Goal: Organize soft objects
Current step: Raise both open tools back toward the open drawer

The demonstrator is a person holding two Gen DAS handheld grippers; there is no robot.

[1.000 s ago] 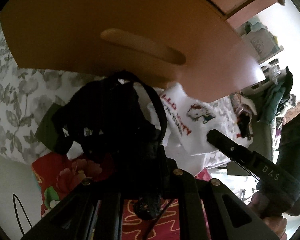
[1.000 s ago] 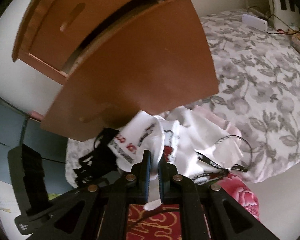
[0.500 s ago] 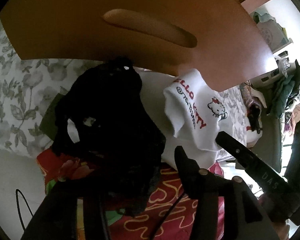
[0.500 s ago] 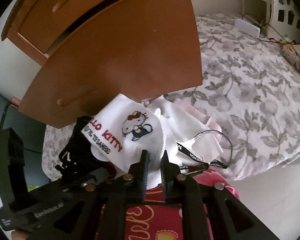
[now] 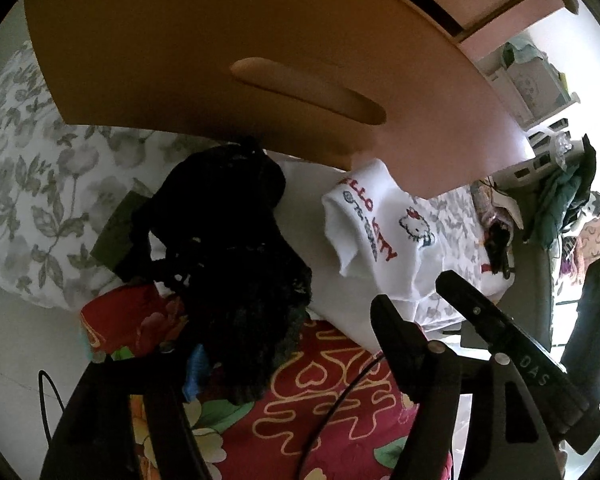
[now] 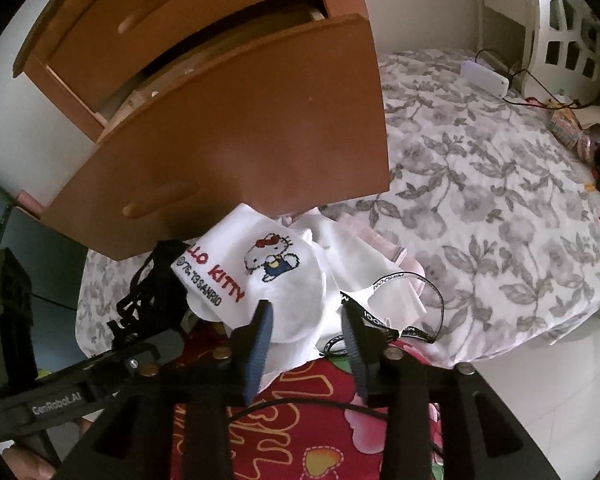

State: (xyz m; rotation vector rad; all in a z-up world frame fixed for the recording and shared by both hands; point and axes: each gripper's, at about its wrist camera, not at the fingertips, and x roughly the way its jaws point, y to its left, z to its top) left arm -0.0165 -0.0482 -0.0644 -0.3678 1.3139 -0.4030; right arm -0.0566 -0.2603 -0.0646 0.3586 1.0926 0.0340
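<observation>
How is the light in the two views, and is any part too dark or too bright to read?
Left wrist view: the black garment is so dark that its folds hardly show, and the window side at the right is blown out. Right wrist view: evenly lit, print on the white cloth sharp; the drawer front bends from fisheye distortion.

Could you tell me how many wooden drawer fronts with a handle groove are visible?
2: the pulled-out drawer front above the clothes, and the upper drawer front behind it. Others may be out of frame.

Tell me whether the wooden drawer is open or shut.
Open: the drawer front stands pulled out from the cabinet, a dark gap behind it.
</observation>
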